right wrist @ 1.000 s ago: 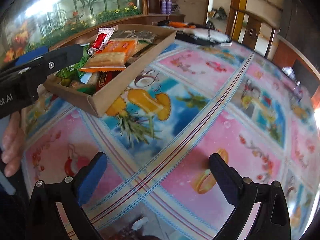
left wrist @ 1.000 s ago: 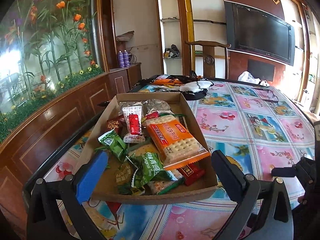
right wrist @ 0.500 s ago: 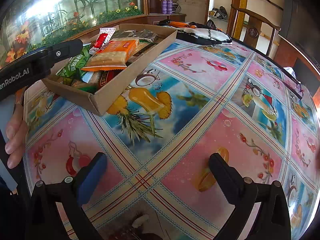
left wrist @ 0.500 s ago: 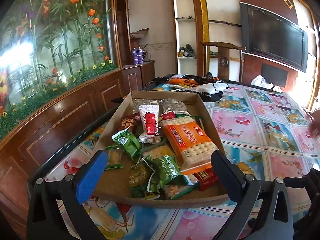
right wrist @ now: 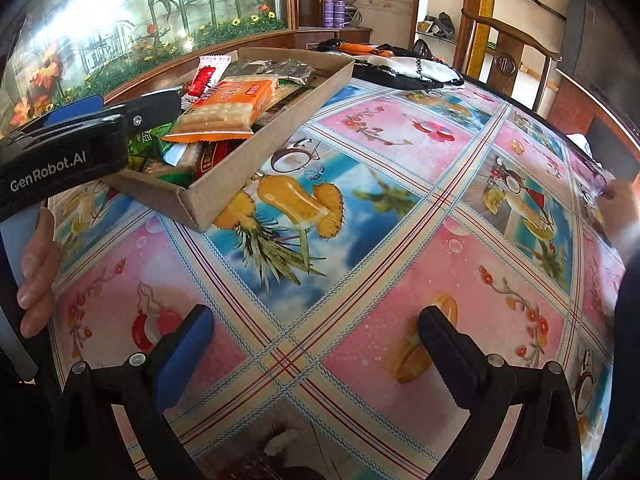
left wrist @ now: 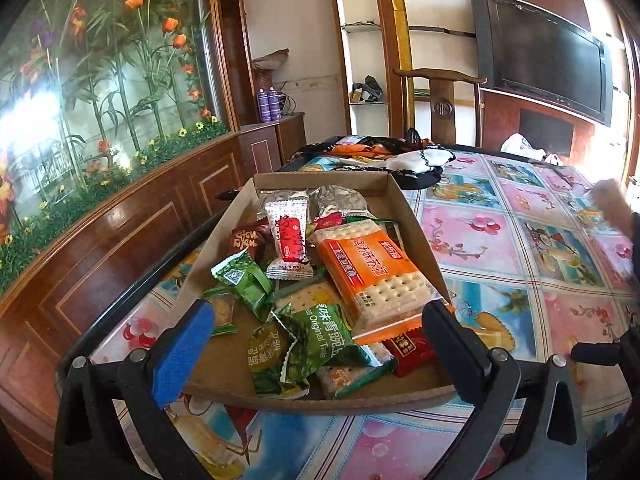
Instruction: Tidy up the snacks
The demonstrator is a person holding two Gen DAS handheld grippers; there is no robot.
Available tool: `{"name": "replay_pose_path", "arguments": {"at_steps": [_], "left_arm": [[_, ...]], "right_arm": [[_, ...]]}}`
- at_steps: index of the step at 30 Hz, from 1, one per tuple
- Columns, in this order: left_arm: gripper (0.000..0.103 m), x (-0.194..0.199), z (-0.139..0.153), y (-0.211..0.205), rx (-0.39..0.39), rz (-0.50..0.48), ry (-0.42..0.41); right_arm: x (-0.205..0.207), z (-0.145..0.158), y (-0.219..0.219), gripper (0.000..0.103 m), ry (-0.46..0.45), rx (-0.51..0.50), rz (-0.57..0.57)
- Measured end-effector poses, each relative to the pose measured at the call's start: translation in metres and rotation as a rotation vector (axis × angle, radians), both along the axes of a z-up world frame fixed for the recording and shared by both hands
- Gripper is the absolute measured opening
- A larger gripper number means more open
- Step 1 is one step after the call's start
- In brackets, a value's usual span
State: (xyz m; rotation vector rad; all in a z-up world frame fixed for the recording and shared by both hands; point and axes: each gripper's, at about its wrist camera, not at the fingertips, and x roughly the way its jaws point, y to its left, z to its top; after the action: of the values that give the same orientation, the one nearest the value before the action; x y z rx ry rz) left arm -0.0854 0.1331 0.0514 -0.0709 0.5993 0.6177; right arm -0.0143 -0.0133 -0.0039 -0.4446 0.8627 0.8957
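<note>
Covering the whole scene is a table [right wrist: 360, 240] under a glossy cloth printed with fruit and flowers in pink and blue squares. A wooden chair [left wrist: 440, 96] stands at its far edge, and a dark television [left wrist: 548, 72] hangs on the wall beyond. Near the far end of the table lies a heap of black, white and orange fabric [left wrist: 384, 156].

A shallow cardboard tray [left wrist: 416, 232] sits on the left part of the table, close to the near edge, and it holds all the snacks in a loose pile. Largest among them is an orange cracker pack [left wrist: 372, 276], lying on top toward the tray's right wall. In front of it lies a green pea packet [left wrist: 320, 340], with a small dark red packet [left wrist: 412, 350] just beside it at the front right. A white and red candy wrapper [left wrist: 290, 236] rests tilted in the middle, a green folded packet [left wrist: 244, 284] to its left, a maroon packet [left wrist: 248, 238] behind that, and a silver foil bag [left wrist: 340, 200] at the back.

The left gripper [left wrist: 316, 344] hovers over the tray's near edge, its jaws spread wide with nothing between them; the blue-padded finger hangs above the front left corner, the black one above the front right. The right gripper [right wrist: 312, 344] is held over bare cloth, well apart from the tray, jaws likewise spread and empty. A hand [right wrist: 38, 272] grips the left tool's handle.
</note>
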Motion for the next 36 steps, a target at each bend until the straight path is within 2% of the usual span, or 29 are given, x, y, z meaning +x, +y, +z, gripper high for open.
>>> {"name": "replay_pose_path", "arguments": {"at_steps": [14,36], "left_arm": [[0.103,0.0015,-0.0011,-0.0013,-0.046,-0.043,0.010],[0.103,-0.0050,0.0029,0.0001,-0.058,-0.059,-0.004]], "right_arm": [[-0.0003,0.0001,-0.0002,0.103,0.000,0.000,0.000],[-0.0004,0.0008,-0.0004,0.103,0.000,0.000,0.000]]}}
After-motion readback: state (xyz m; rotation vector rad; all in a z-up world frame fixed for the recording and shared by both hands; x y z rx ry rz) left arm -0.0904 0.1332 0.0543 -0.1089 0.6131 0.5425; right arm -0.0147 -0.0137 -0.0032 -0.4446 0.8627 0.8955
